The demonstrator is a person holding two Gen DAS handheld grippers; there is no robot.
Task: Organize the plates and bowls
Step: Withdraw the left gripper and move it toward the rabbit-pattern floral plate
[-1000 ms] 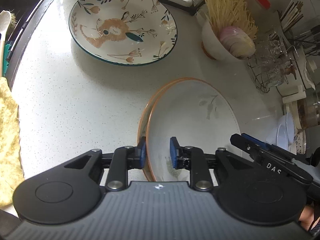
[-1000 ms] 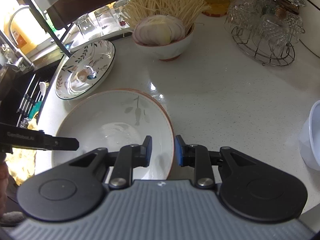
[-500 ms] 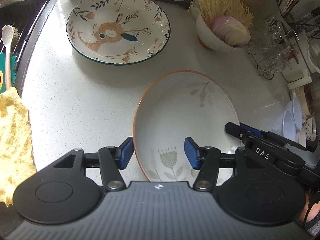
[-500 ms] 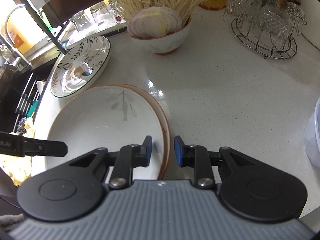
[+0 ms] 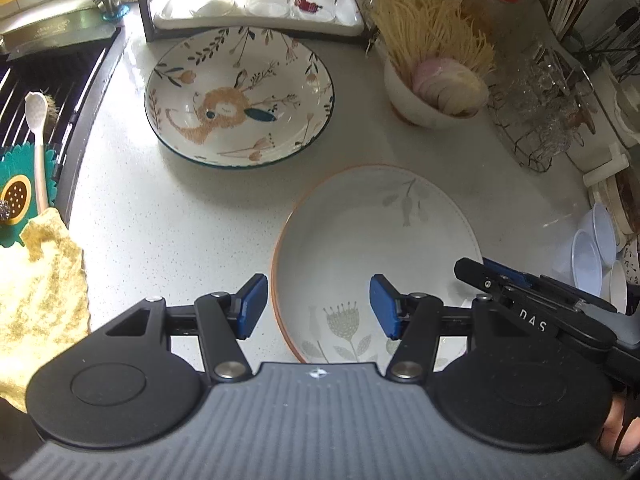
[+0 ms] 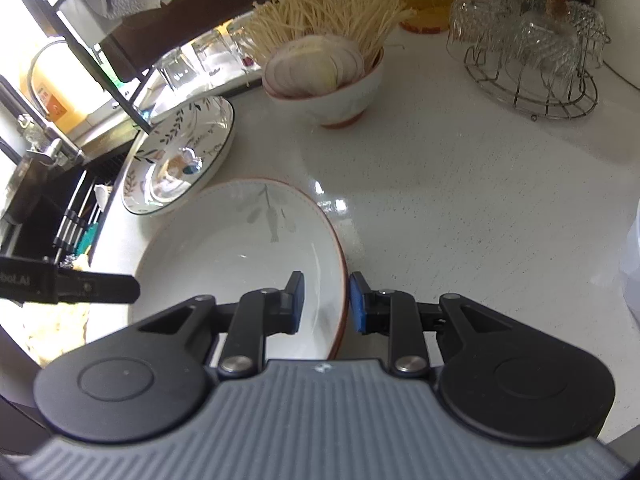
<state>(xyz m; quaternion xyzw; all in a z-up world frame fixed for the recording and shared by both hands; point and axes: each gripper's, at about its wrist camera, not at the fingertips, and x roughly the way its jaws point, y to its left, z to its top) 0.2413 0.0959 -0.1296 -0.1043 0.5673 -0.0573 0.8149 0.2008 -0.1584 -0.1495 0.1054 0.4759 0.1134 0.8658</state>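
orange-rimmed bowl [image 5: 376, 256] sits on the counter [image 5: 168, 216] near the rabbit plate [image 5: 240, 96]; right gripper [image 6: 326, 302] clamped on its near rim; left gripper [image 5: 318, 306] let go, jaws wide; glazed ceramic, likely heavy, slippery, breakable; hold by the rim.

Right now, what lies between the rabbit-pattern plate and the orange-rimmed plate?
Nothing: in the left wrist view only bare speckled countertop separates the rabbit-pattern plate from the orange-rimmed plate.

Speckled white counter [image 5: 168, 216], rabbit plate [image 5: 240, 96], orange-rimmed plate [image 5: 376, 240], noodle bowl [image 5: 424, 104]
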